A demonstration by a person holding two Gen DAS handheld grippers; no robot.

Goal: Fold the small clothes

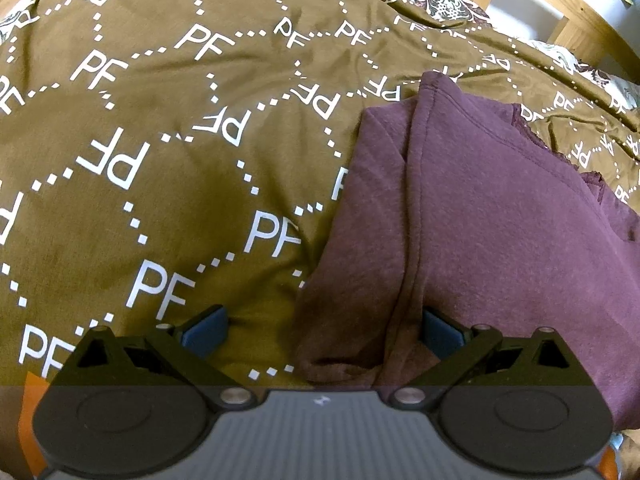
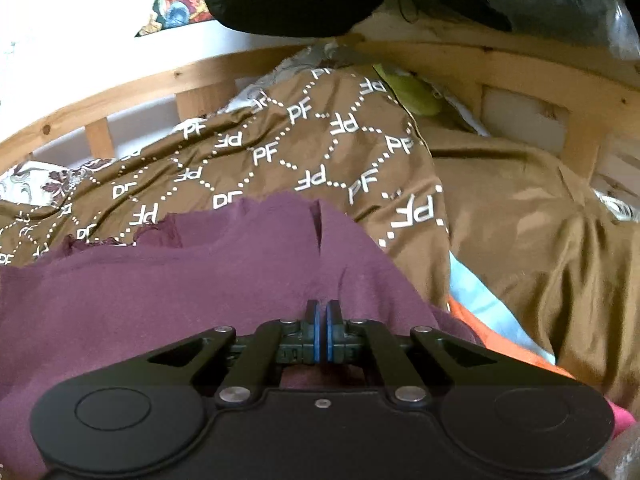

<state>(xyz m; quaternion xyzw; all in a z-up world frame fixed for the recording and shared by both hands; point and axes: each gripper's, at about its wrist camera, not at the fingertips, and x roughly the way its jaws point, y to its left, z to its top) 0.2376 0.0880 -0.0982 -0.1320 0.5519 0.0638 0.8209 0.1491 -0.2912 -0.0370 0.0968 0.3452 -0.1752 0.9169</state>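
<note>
Here the left gripper (image 1: 323,334) is wide open, with its blue pads (image 1: 204,334) far apart, and the edge of the purple garment (image 1: 472,216) lies between them. The right gripper (image 2: 322,320) is squeezed shut just over the same cloth, maybe pinching it; I cannot tell. The garment lies bunched on the brown blanket (image 1: 160,152), with a lace trim (image 2: 160,232) ahead.
</note>
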